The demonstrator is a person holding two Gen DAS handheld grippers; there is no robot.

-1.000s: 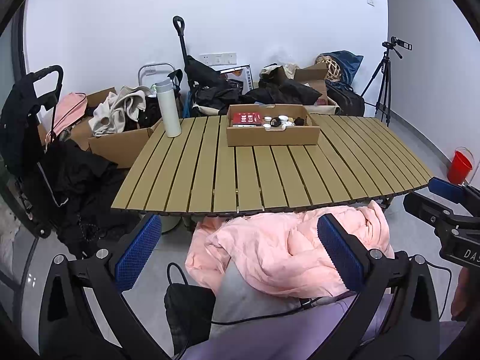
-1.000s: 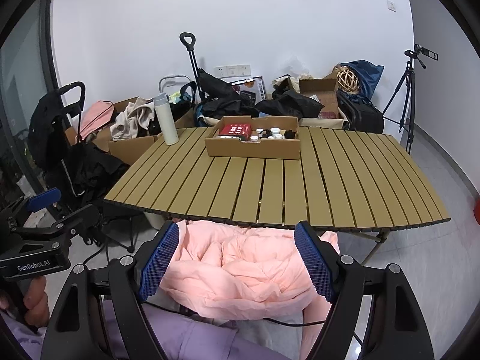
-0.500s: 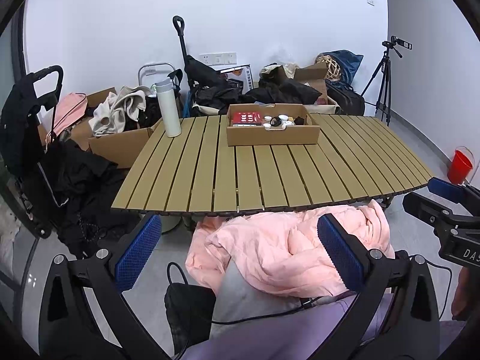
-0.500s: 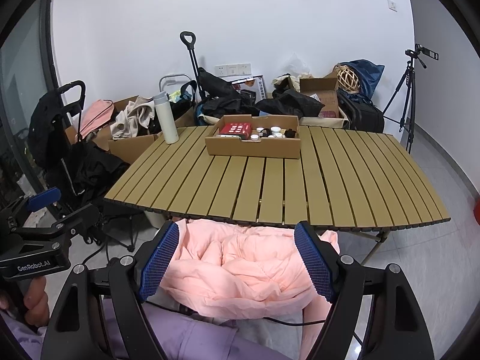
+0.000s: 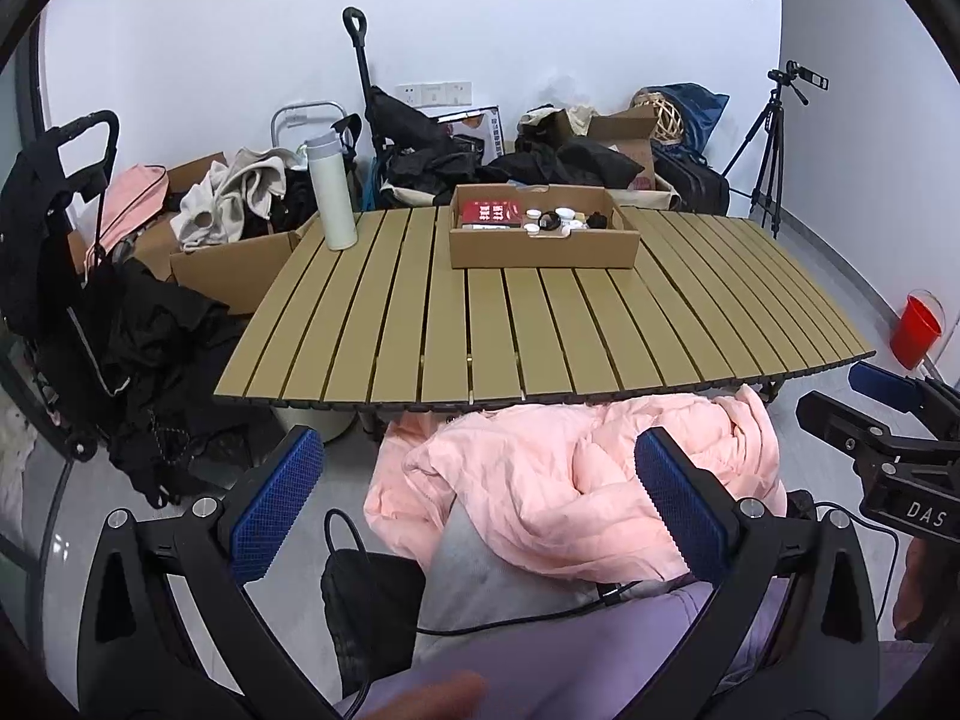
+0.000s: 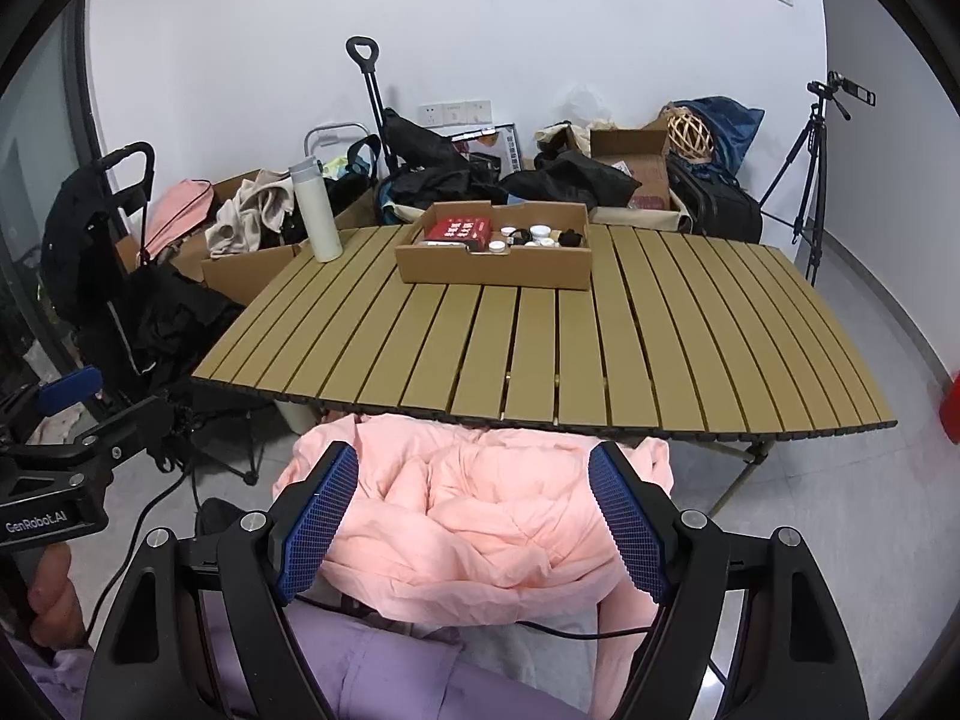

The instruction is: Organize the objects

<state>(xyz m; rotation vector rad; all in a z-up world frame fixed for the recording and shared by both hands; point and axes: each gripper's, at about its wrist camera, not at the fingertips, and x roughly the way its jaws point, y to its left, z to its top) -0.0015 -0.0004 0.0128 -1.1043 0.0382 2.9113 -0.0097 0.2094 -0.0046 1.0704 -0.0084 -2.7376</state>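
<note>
A shallow cardboard box (image 5: 543, 240) (image 6: 498, 255) stands at the far middle of the slatted wooden table (image 5: 540, 324) (image 6: 570, 348). It holds a red packet (image 5: 491, 213) (image 6: 459, 229), small white jars (image 5: 564, 217) (image 6: 540, 233) and dark items. A white bottle (image 5: 331, 195) (image 6: 317, 210) stands upright at the far left corner. My left gripper (image 5: 474, 498) and my right gripper (image 6: 474, 519) both stand open and hold nothing. They hover short of the table's near edge, over a pink jacket (image 5: 576, 492) (image 6: 480, 516) on the person's lap.
Boxes of clothes (image 5: 240, 204), black bags, a trolley handle (image 5: 360, 54) and a wicker ball (image 6: 690, 132) crowd the floor behind the table. A tripod (image 5: 774, 138) (image 6: 810, 180) stands at the right wall, a red bucket (image 5: 915, 330) on the floor at right. A black stroller (image 5: 60, 240) is at left.
</note>
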